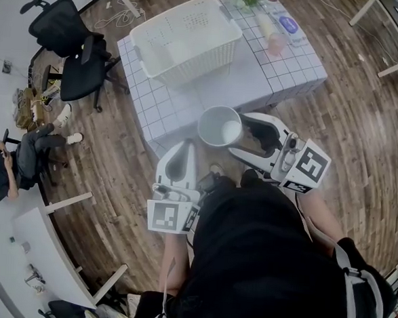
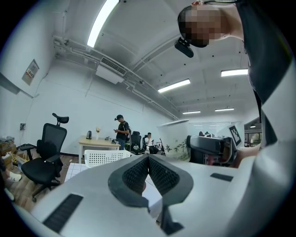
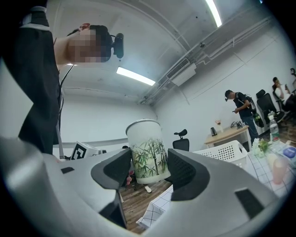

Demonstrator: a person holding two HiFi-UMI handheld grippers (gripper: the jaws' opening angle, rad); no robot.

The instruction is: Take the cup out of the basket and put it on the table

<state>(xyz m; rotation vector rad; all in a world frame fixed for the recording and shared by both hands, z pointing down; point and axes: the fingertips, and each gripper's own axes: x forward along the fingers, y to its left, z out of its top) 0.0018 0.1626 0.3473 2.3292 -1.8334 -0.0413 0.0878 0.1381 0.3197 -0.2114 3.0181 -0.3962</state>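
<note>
A: Where is the white cup with the green bamboo print [image 3: 148, 150]?

B: Out of the white perforated plastic basket [image 1: 192, 63], on the person's side of it. The right gripper [image 1: 240, 134] holds it in the air over the near edge of the white grid-patterned table [image 1: 252, 77].

A: Which way does it point?

B: Its long axis is upright, with the rim up and the base down. The head view looks straight into its open mouth. In the right gripper view the 2 jaws press on its lower half, 1 on each side.

A: And the left gripper [image 1: 185, 147]?

B: It is closed, jaws together with nothing between them. It sits further from the basket than the cup, off the table's near corner, close to the person's body.

A: Is there any room?

B: A bare strip of tabletop lies between the basket and the near edge. Past the basket's right end, the far corner is crowded with bottles and a small plant.
</note>
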